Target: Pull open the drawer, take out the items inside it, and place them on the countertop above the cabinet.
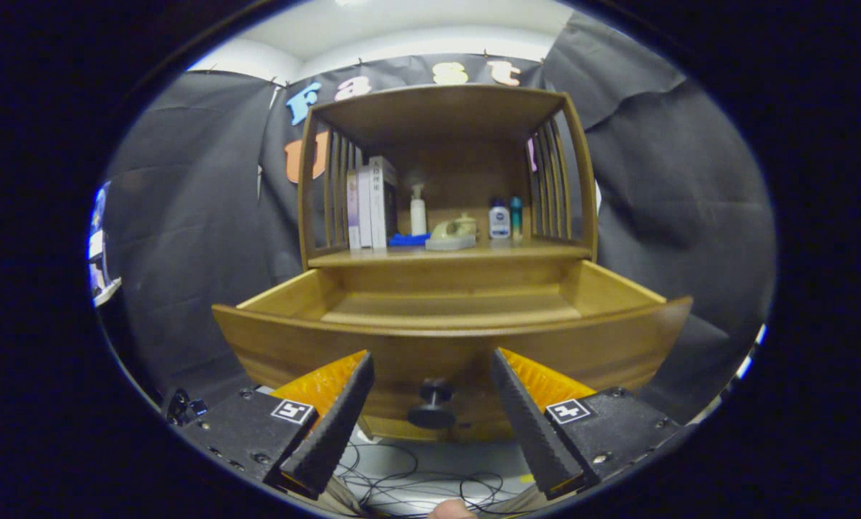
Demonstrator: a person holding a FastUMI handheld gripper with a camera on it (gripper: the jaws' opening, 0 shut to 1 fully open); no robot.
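Observation:
A wooden cabinet stands ahead with its drawer (pixel 444 339) pulled out toward me. The drawer's inside shows bare wooden floor from this angle; its front part is hidden behind the drawer front. A dark round knob (pixel 432 405) sticks out of the drawer front, between my fingers and apart from both. My gripper (pixel 431 364) is open, nothing held, fingertips (pixel 362 364) close to the drawer front. On the countertop (pixel 538 250) above the drawer lie a blue item (pixel 408 239) and a pale green object (pixel 453 232).
Upright books (pixel 372 203), a white pump bottle (pixel 418 210), a small white bottle (pixel 499 220) and a teal bottle (pixel 516 216) stand on the countertop inside the slatted shelf frame (pixel 554 180). Loose cables (pixel 408 483) lie on the floor below the drawer.

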